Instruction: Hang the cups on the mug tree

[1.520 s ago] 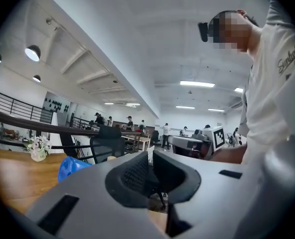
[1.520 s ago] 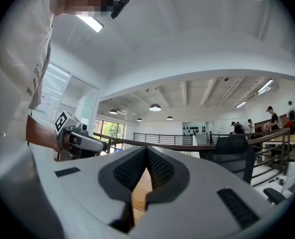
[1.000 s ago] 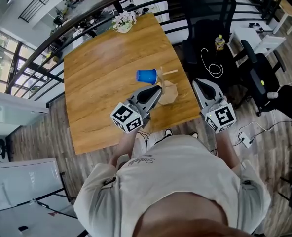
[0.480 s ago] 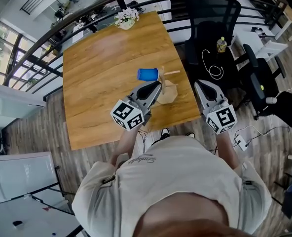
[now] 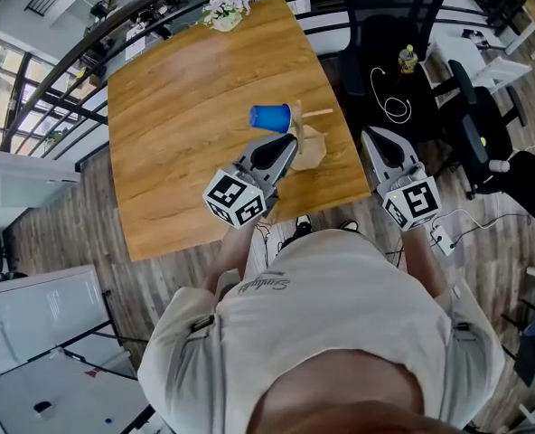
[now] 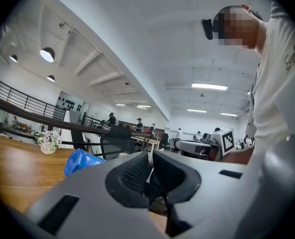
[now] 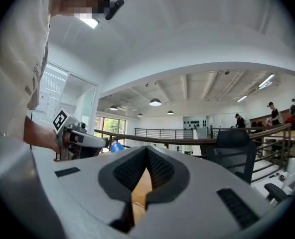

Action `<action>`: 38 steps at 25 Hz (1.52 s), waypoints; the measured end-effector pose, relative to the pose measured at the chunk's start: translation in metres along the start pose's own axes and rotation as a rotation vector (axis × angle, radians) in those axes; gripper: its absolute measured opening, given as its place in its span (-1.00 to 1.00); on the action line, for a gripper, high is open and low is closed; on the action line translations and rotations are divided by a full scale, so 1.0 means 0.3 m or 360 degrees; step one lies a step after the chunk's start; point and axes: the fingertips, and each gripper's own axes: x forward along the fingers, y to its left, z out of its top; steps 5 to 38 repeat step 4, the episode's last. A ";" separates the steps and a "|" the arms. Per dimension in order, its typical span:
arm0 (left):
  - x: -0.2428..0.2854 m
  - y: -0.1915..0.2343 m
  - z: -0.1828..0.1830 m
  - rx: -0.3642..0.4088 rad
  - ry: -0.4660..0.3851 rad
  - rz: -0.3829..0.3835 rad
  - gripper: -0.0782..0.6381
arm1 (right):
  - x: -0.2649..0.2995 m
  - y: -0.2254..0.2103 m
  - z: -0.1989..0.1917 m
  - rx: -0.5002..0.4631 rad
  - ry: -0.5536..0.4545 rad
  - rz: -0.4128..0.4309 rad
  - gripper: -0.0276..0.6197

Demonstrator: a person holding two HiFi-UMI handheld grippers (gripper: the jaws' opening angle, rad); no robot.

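Observation:
A blue cup (image 5: 269,117) sits sideways against the left of the wooden mug tree (image 5: 305,143), apparently on a peg; another peg sticks out to the right. My left gripper (image 5: 289,145) is shut with nothing in it, its tips just short of the tree's base. Its own view shows the blue cup (image 6: 80,161) to the left of the shut jaws. My right gripper (image 5: 372,137) hovers past the table's right edge, shut and holding nothing. From the right gripper view, the left gripper (image 7: 75,137) and the blue cup (image 7: 116,147) appear at the left.
The wooden table (image 5: 177,134) carries a flower pot (image 5: 226,13) at its far edge. A black office chair (image 5: 387,34) and a small bottle (image 5: 406,60) stand right of the table. A dark railing (image 5: 114,34) runs behind it.
Both grippers stay shut in nearly the same places. The head view has shifted slightly, and the cup has not moved on the tree.

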 end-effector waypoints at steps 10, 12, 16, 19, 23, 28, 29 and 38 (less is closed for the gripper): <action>0.011 0.023 -0.012 -0.0008 -0.0011 0.0007 -0.67 | 0.011 -0.028 -0.018 -0.0008 0.0010 -0.0019 -0.93; 0.011 0.023 -0.012 -0.0008 -0.0011 0.0007 -0.67 | 0.011 -0.028 -0.018 -0.0008 0.0010 -0.0019 -0.93; 0.011 0.023 -0.012 -0.0008 -0.0011 0.0007 -0.67 | 0.011 -0.028 -0.018 -0.0008 0.0010 -0.0019 -0.93; 0.011 0.023 -0.012 -0.0008 -0.0011 0.0007 -0.67 | 0.011 -0.028 -0.018 -0.0008 0.0010 -0.0019 -0.93; 0.011 0.023 -0.012 -0.0008 -0.0011 0.0007 -0.67 | 0.011 -0.028 -0.018 -0.0008 0.0010 -0.0019 -0.93; 0.011 0.023 -0.012 -0.0008 -0.0011 0.0007 -0.67 | 0.011 -0.028 -0.018 -0.0008 0.0010 -0.0019 -0.93; 0.011 0.023 -0.012 -0.0008 -0.0011 0.0007 -0.67 | 0.011 -0.028 -0.018 -0.0008 0.0010 -0.0019 -0.93; 0.011 0.023 -0.012 -0.0008 -0.0011 0.0007 -0.67 | 0.011 -0.028 -0.018 -0.0008 0.0010 -0.0019 -0.93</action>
